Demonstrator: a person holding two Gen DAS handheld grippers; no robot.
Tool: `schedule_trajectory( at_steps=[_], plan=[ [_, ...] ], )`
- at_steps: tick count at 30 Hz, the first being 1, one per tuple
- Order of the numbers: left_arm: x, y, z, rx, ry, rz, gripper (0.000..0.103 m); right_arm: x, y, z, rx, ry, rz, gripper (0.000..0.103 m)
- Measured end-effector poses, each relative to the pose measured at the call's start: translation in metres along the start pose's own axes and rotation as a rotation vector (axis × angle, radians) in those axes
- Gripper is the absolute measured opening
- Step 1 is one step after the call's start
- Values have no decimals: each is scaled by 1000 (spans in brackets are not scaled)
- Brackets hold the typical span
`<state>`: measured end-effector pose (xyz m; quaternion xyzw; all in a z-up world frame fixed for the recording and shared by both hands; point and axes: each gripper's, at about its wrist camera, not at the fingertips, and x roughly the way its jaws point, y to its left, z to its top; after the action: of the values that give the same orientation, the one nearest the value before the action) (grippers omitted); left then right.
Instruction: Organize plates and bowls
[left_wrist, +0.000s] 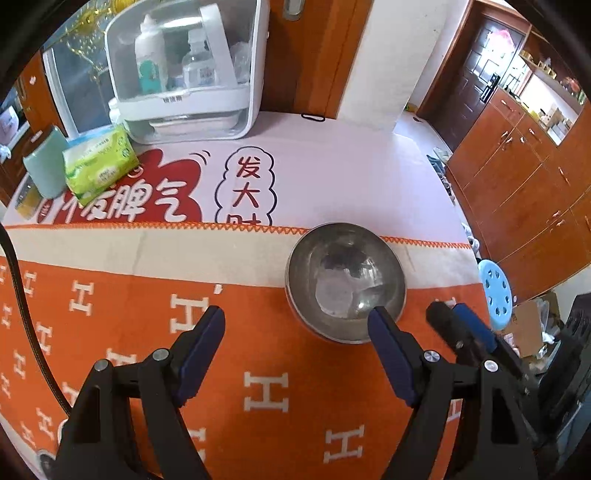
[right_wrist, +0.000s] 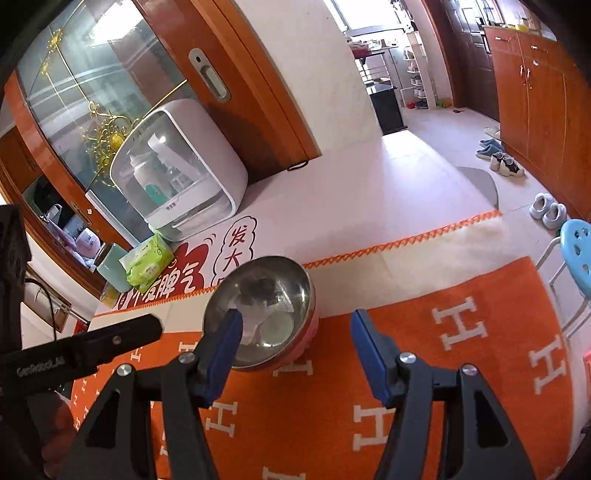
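Note:
A shiny steel bowl (left_wrist: 345, 282) stands upright and empty on the orange cloth with white H letters (left_wrist: 258, 369). My left gripper (left_wrist: 297, 319) is open, low over the cloth, and its right finger tip reaches the bowl's near rim. The right gripper's fingers (left_wrist: 458, 328) show just right of the bowl in this view. In the right wrist view the bowl (right_wrist: 258, 314) has a reddish outer wall. My right gripper (right_wrist: 295, 325) is open, with its left finger over the bowl's near rim. The left gripper's arm (right_wrist: 85, 350) enters from the left.
A white dish cabinet with bottles inside (left_wrist: 184, 70) stands at the table's back, also in the right wrist view (right_wrist: 181, 166). A green tissue pack (left_wrist: 98, 162) and a teal cup (left_wrist: 46, 166) are back left. A blue stool (right_wrist: 576, 251) stands beyond the table's right edge.

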<state>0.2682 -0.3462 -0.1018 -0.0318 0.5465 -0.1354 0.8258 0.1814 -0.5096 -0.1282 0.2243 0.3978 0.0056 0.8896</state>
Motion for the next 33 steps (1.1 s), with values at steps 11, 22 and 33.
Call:
schedule_trajectory(
  at_steps=[11, 22, 33],
  plan=[
    [58, 11, -4, -88, 27, -87, 78, 40, -9, -13, -1, 31, 30, 61],
    [92, 17, -13, -114, 81, -110, 66, 65, -15, -20, -10, 73, 65, 60],
    [102, 13, -21, -120, 144, -104, 29, 77, -22, -27, 16, 155, 68, 30]
  ],
)
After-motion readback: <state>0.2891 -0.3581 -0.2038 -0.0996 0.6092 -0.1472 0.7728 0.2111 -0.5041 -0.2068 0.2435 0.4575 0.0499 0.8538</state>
